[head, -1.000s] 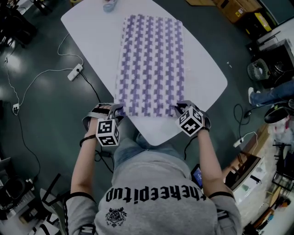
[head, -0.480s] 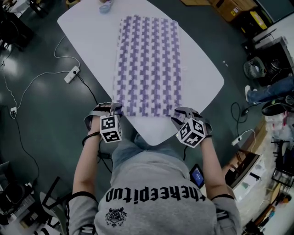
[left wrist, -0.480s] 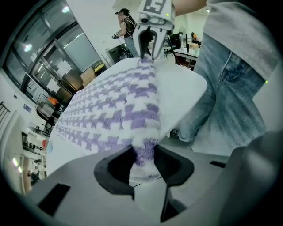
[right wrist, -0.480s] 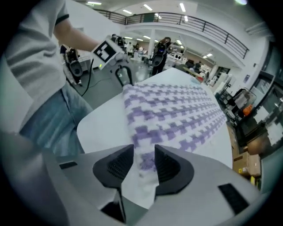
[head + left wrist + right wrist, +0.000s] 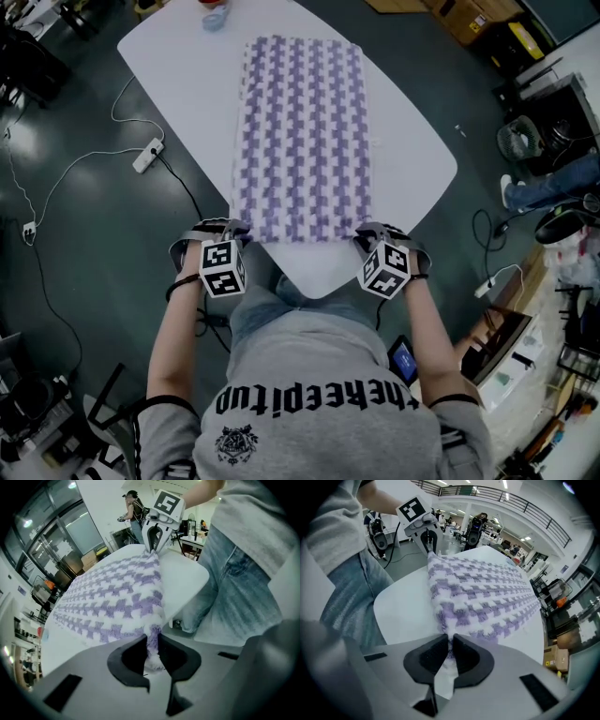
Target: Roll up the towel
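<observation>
I am pinching both near corners of the purple-and-white checked terry towel (image 5: 305, 131). The jaws of my left gripper (image 5: 151, 649) and right gripper (image 5: 449, 654) have just been closing, each narrowly clamping a corner.

Lab hall — power strip (image 5: 147, 154), boxes (image 5: 473, 19), mezzanine railing (image 5: 525, 506).

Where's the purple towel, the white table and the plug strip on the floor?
towel (image 5: 305, 131): head view, middle of the checked cloth.
table (image 5: 187, 84): head view, bare top left of the towel.
power strip (image 5: 147, 155): head view, its white body on the floor.
</observation>
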A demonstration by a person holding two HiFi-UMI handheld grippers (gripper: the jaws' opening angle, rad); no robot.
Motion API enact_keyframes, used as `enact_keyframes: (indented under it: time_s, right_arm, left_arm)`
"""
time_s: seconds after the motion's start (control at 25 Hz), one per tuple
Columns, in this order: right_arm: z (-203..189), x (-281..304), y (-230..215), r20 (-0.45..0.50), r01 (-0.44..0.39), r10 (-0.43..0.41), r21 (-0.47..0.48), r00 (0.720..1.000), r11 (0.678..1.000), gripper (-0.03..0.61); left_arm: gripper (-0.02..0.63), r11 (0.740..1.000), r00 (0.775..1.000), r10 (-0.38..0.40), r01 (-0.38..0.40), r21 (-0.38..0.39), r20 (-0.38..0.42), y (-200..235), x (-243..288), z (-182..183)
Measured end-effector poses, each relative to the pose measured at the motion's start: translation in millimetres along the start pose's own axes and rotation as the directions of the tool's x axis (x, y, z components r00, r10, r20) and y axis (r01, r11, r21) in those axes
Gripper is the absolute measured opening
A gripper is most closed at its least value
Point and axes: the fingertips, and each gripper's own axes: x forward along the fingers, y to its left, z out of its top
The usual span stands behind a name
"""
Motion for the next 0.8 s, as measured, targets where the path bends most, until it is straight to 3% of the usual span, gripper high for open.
enact_keyframes:
  time_s: [0.32,0.6,0.8]
  right_arm:
    - [-9.7,-17.0,43.1,-0.01,-0.254,0.256,0.087,0.967,0.963,0.034]
    - [-1.7,-19.8,15.1,0.044,-0.25,0.246,0.159,0.968,0.955,0.035]
    - [4.2,-20.3,-18.1,0.075,-0.214,0.202,0.201,0.976,0.956,0.035]
  left_arm:
    - [0.061,0.973,0.972,-0.227,0.228,-0.024,0.063,-51.3,-10.9,3.9]
    - [0.077,0.942,0.946,-0.299,0.314,-0.118,0.126,-33.7,-13.3,5.2]
    - [0.078,0.924,0.938,-0.299,0.33,-0.191,0.174,-1.8,-16.0,6.3]
